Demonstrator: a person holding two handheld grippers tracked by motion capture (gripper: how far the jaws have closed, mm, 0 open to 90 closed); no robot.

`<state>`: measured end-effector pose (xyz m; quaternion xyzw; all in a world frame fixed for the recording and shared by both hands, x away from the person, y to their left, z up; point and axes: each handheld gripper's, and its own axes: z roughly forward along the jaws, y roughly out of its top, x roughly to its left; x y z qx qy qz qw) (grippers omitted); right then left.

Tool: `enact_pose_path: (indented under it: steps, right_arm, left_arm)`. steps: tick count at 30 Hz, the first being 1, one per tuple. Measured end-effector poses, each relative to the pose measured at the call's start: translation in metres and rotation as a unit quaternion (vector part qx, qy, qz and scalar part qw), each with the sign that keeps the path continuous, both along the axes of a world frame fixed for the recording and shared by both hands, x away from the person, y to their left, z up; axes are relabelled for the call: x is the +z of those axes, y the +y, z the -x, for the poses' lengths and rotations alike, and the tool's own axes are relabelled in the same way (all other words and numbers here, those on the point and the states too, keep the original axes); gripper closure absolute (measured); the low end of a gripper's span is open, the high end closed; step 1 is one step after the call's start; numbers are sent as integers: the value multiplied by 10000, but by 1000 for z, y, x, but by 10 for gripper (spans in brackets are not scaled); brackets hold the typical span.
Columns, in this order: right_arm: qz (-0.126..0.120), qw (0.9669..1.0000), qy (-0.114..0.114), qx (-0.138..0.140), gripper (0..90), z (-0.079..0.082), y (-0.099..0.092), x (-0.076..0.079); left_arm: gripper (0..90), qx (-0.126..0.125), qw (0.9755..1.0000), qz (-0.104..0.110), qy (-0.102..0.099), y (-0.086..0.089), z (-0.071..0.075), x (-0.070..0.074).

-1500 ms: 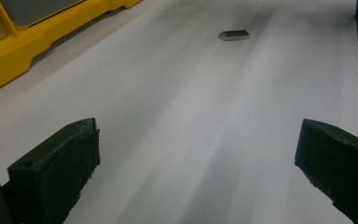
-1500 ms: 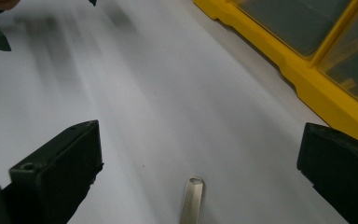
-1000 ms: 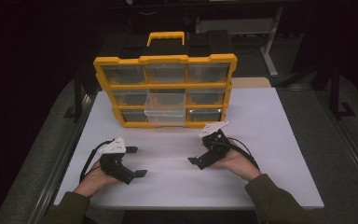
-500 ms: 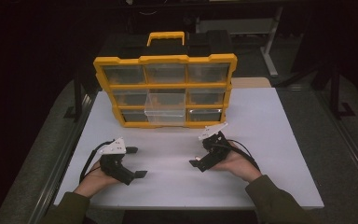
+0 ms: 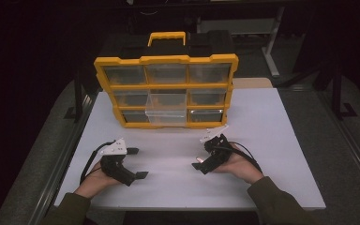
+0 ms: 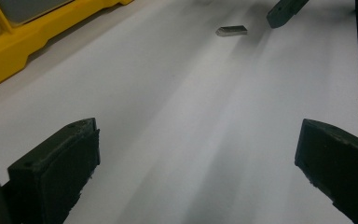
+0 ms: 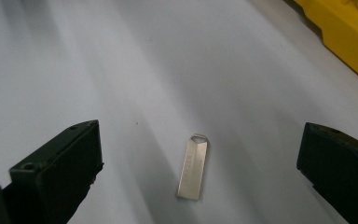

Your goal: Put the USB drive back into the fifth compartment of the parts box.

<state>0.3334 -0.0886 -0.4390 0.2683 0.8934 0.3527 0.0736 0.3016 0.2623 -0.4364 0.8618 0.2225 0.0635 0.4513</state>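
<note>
We see a yellow organiser case (image 5: 166, 89) standing upright at the far side of the white table (image 5: 272, 140), its black handle framed in yellow on top and nine clear drawers across its face. The middle drawer (image 5: 165, 108) is pulled forward and sticks out past the others; what lies inside any drawer we cannot make out through the cloudy plastic. Behind the case the room is dark, and we can tell little there beyond some metal legs and frames.

Nearer to us, our left gripper (image 5: 136, 164) rests low on the table with its jaws spread wide and nothing between them. Our right gripper (image 5: 206, 154) is likewise spread wide, holding nothing, its black cable looping back over the hand (image 5: 236, 164). A grey three-cornered plate sits on top of each.

In the right gripper view a small flat metal USB stick (image 7: 193, 166) lies on the table between the two jaws, touching neither. It is a slim brushed-silver bar with a tapered end pierced by a small hole; faint lettering on it is too fine to read. The case's yellow base cuts across the upper right corner there.

In the left gripper view the same stick (image 6: 231, 31) shows far off, just beside one dark jaw tip of the right gripper. The jaws are matte black, blocky, with flat inner faces.
</note>
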Motion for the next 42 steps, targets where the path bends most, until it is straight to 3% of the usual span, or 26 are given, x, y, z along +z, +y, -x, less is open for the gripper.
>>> enact_pose_path:
  steps: [7,16,19,42]
  right_arm:
    - [112,9999,26,8,0,1,1,-4]
    - [151,9999,10,31,132,1,-2,-5]
    - [138,9999,30,20,140,1,-2,-5]
    - [98,9999,50,77,547,1,0,-5]
  left_arm:
    - [0,1,10000,-1,5,0,0,0]
    - [0,1,10000,-7,-3,0,0,0]
    - [0,0,10000,-10,-3,0,0,0]
    - [0,7,10000,-15,-2,0,0,0]
